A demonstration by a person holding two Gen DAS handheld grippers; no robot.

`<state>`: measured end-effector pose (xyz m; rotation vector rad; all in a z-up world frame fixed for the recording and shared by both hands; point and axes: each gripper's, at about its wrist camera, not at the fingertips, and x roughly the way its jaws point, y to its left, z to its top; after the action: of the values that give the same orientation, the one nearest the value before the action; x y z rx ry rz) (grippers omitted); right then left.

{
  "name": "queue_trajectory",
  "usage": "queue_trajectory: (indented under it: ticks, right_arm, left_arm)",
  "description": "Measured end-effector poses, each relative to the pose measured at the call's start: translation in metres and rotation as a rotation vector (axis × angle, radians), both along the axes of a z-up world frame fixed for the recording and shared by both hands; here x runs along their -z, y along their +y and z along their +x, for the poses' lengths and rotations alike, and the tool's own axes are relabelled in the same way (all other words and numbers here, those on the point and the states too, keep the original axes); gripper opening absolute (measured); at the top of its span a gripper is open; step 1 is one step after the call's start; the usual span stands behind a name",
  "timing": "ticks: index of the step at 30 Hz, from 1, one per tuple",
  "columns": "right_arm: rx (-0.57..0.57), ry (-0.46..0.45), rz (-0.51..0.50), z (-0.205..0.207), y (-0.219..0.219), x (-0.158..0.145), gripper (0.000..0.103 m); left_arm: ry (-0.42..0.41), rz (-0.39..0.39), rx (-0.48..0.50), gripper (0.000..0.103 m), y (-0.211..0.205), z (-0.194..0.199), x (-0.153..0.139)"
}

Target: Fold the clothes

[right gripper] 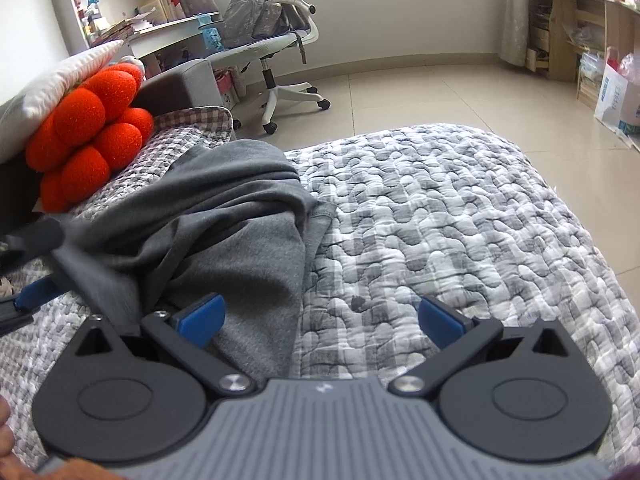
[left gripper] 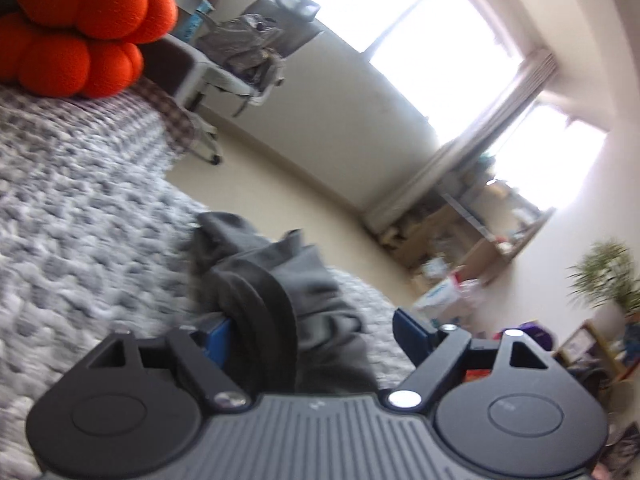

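Grey cloth, a crumpled garment (right gripper: 224, 216), lies heaped near the bed's (right gripper: 460, 216) head-end edge beside the orange cushion (right gripper: 88, 140), both the left tongs (left gripper: 312, 332) and right tongs (right gripper: 320, 316) gaping over it, gripping nothing, so each should pinch one hem corner and spread it flat first.

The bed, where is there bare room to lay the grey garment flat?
Free: the quilt right of the grey garment, out to the bed's floor-side edge. Crowded: the left, where the orange plush and a white pillow sit.
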<state>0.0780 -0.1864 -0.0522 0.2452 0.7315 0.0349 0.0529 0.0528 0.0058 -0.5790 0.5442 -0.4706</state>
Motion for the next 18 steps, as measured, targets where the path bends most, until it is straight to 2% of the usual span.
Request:
queue_trajectory:
  ticks: [1, 6, 8, 9, 10, 11, 12, 13, 18]
  right_arm:
    - [0.003, 0.001, 0.005, 0.0, -0.001, 0.0, 0.103]
    - [0.01, 0.007, 0.025, -0.002, -0.006, 0.0, 0.103]
    - [0.011, 0.009, 0.028, -0.003, -0.007, 0.0, 0.103]
    - [0.012, 0.01, 0.029, -0.003, -0.008, 0.0, 0.103]
    - [0.014, 0.012, 0.03, -0.003, -0.008, 0.0, 0.103]
    - [0.015, 0.012, 0.032, -0.004, -0.009, -0.001, 0.103]
    - [0.016, 0.01, 0.034, -0.005, -0.01, -0.001, 0.103]
    - [0.018, 0.007, 0.037, -0.006, -0.011, -0.002, 0.103]
    - [0.031, -0.011, 0.043, -0.01, -0.017, -0.007, 0.103]
  left_arm:
    - [-0.009, -0.014, 0.009, 0.087, -0.001, -0.001, -0.001]
    - [0.031, 0.044, -0.048, 0.084, -0.006, 0.007, 0.007]
    - [0.048, 0.061, -0.072, 0.072, -0.008, 0.01, 0.012]
    - [0.053, 0.067, -0.082, 0.059, -0.009, 0.011, 0.013]
    - [0.058, 0.072, -0.092, 0.041, -0.01, 0.011, 0.014]
    - [0.057, 0.071, -0.086, 0.035, -0.011, 0.011, 0.014]
    - [0.057, 0.069, -0.079, 0.022, -0.012, 0.01, 0.015]
    - [0.056, 0.068, -0.072, 0.014, -0.013, 0.009, 0.015]
    - [-0.004, 0.074, 0.024, 0.009, -0.021, -0.005, 0.005]
